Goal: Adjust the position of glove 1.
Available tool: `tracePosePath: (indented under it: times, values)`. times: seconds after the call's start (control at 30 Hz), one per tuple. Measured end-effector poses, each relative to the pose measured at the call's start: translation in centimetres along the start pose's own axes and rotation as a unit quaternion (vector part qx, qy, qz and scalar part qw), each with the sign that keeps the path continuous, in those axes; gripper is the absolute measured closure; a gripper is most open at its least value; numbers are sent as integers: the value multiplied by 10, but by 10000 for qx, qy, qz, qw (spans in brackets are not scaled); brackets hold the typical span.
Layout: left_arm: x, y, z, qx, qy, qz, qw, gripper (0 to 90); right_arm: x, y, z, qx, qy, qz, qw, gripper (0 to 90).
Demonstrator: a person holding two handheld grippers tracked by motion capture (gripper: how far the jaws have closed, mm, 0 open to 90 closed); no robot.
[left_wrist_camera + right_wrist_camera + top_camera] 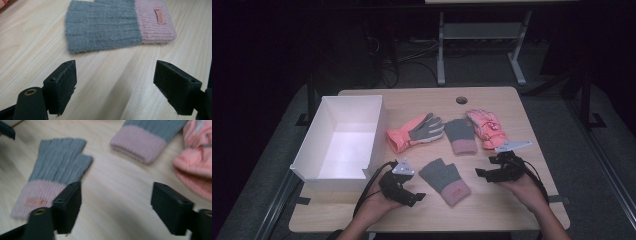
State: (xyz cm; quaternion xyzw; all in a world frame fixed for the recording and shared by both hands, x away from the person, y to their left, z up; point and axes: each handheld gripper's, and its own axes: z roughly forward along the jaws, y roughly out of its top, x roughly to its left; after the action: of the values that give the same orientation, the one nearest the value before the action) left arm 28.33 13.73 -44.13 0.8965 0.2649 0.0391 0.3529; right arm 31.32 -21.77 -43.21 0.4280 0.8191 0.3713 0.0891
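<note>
A grey knit fingerless glove with a pink cuff (445, 180) lies flat near the table's front, between my two grippers. My left gripper (414, 196) rests low at its left, open, with bare wood between the jaws (125, 87) and the glove (112, 23) just ahead. My right gripper (484, 174) hovers at its right, also open and holding nothing (116, 205); it looks over the same glove (55, 170). The matching knit glove (460, 135) lies farther back, its pink cuff (140, 142) toward me.
A white open box (343, 142) stands at the table's left. A pink and grey padded glove (416, 132) lies beside it, and a second pink padded glove (486, 128) lies at the back right. A cable hole (461, 100) sits near the far edge.
</note>
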Motion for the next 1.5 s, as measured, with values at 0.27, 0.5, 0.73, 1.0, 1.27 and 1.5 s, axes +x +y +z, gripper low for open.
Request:
tracePosePath:
  times: [0.27, 0.5, 0.73, 1.0, 1.27, 1.5]
  values:
    - [2, -1, 2, 26, -7, 13, 10000, 186, -2, 32, 16, -97, -215, 75, 9997, 388]
    - [4, -1, 3, 7, 3, 9, 10000, 190, -8, 60, 36, -115, -388, 184, 9990, 500]
    - [2, -1, 2, -18, -69, 26, 10000, 195, -17, 81, 62, -169, -598, 415, 9972, 573]
    - [3, -1, 3, 1, -46, 28, 10000, 200, -28, 86, 98, -110, -820, 663, 9944, 618]
    - [4, -2, 4, -4, -29, -55, 10000, 202, -33, 83, 114, -149, -1024, 813, 9913, 643]
    - [5, -3, 4, 109, -43, 32, 9999, 216, -28, 81, 120, -82, -1181, 613, 9911, 741]
